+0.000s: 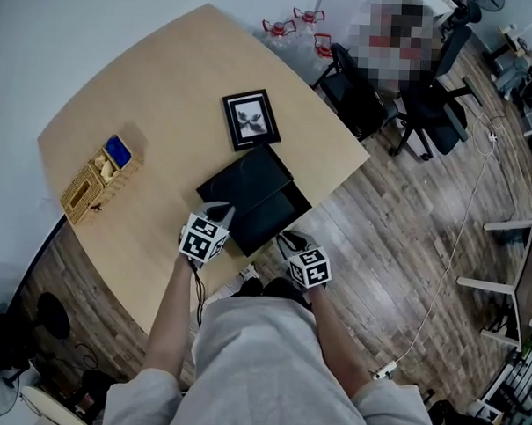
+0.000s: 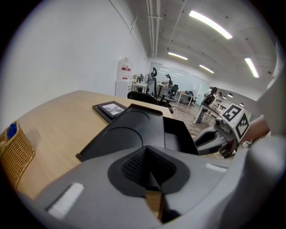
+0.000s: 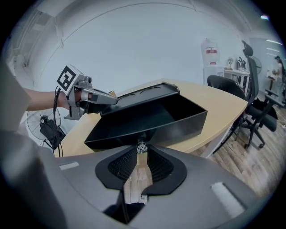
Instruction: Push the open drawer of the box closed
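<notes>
Lower centre of the head view: right tool (image 3: 141,151) nearly closed, tips pinched on the small silver knob (image 3: 141,146) of the open black drawer (image 1: 282,215) at the pale wooden bench (image 1: 148,96) edge. Just left, left tool (image 2: 152,178) closed tight, empty, at the flat black box (image 1: 248,182) near corner. Beyond, black-framed picture (image 1: 251,118); woven basket (image 1: 93,184) far left.

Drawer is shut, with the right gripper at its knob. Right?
No: the drawer is open, pulled out of the box, as the right gripper view shows. The right gripper is at its knob.
</notes>
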Available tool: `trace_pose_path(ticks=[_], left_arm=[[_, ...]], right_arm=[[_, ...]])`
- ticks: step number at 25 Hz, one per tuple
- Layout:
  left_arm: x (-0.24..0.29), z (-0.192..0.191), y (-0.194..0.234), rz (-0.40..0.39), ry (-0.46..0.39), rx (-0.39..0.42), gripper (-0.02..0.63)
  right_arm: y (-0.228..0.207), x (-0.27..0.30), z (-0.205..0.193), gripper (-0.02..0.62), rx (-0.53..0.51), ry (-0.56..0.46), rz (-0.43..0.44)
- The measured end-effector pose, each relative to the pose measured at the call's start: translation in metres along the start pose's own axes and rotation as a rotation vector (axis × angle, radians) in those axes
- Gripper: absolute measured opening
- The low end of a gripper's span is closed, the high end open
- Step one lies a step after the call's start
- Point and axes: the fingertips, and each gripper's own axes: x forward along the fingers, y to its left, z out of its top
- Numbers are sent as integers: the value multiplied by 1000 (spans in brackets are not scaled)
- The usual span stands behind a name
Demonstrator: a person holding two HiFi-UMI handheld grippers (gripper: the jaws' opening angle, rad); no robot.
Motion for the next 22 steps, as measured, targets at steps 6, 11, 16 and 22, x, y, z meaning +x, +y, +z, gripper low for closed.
trace_pose_path(ticks=[6,11,16,22], left_arm=[[1,-1,0,2,4,1,52],[0,0,1,-2,4,9,52],[0,-1,1,-5,2,14,52],[-1,0,0,-5,-1,14,52]], right_arm=[[-1,4,1,71,-2,5,9],[0,9,8,71,-10,-1,16],[0,12,10,71,-13,-1,18],[1,13,12,71,-8,-4,17]])
